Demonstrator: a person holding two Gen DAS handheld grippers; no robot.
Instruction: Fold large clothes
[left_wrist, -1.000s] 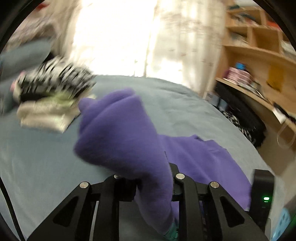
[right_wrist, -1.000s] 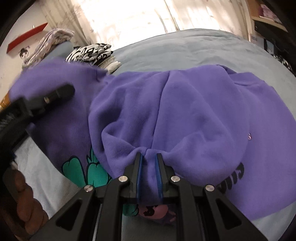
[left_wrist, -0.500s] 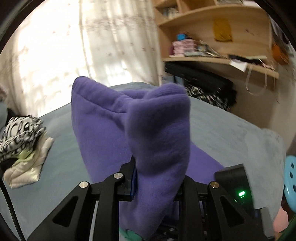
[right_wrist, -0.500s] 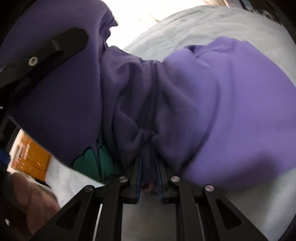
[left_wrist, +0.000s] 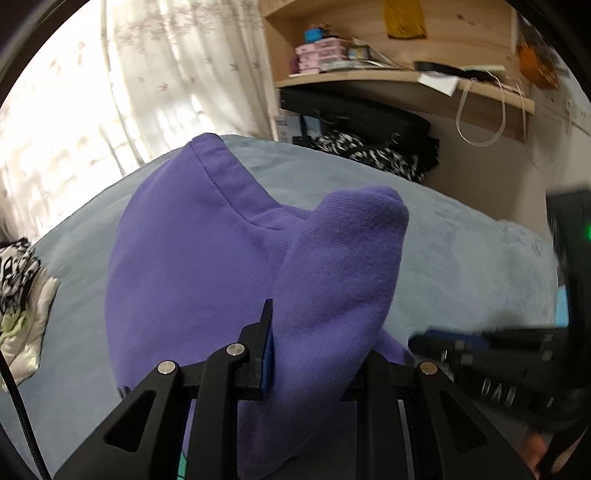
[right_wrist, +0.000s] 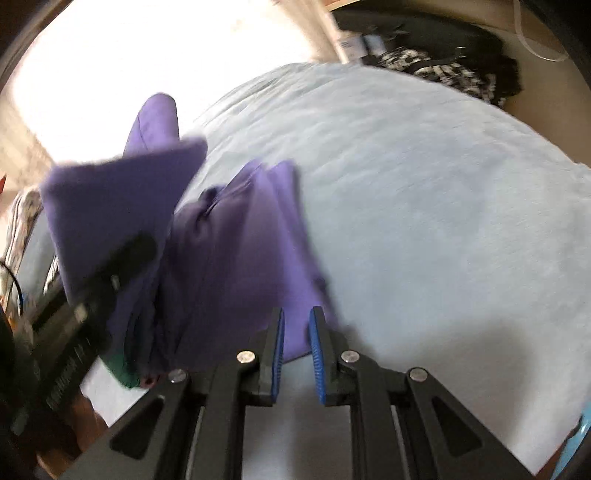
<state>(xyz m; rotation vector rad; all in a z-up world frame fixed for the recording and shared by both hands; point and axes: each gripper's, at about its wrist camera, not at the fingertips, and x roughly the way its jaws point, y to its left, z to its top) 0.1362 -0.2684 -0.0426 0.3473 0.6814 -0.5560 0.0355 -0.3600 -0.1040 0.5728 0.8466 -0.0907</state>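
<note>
At the far left of the left wrist view a small pile of black-and-white and pale clothes (left_wrist: 18, 291) lies on the grey-blue bed (left_wrist: 461, 258). Beside it, in the middle, the purple sweatshirt (left_wrist: 207, 266) stands bunched up off the bed, a thick wad of it wedged between the jaws of the left hand-held gripper (left_wrist: 314, 354), which is clamped on the cloth. The sweatshirt looks like soft, heavy fleece: limp, not slippery, no risk of breakage, but bulky enough to sag and slump wherever it is unsupported. A stitched seam and a ribbed band show near the top; hems, cuffs and shoulder seams would likely give the firmest hold for folding.

In the right wrist view the sweatshirt (right_wrist: 236, 258) hangs at the left, a green patch of print showing at its lower edge. The right hand-held gripper (right_wrist: 295, 354) sits to its right with its blue pads parted and nothing between them.

On the shelf (left_wrist: 406, 75) at the upper right are pink boxes (left_wrist: 319, 55); no writing there is legible. Blurred white lettering on the other gripper's body cannot be read in either view.
</note>
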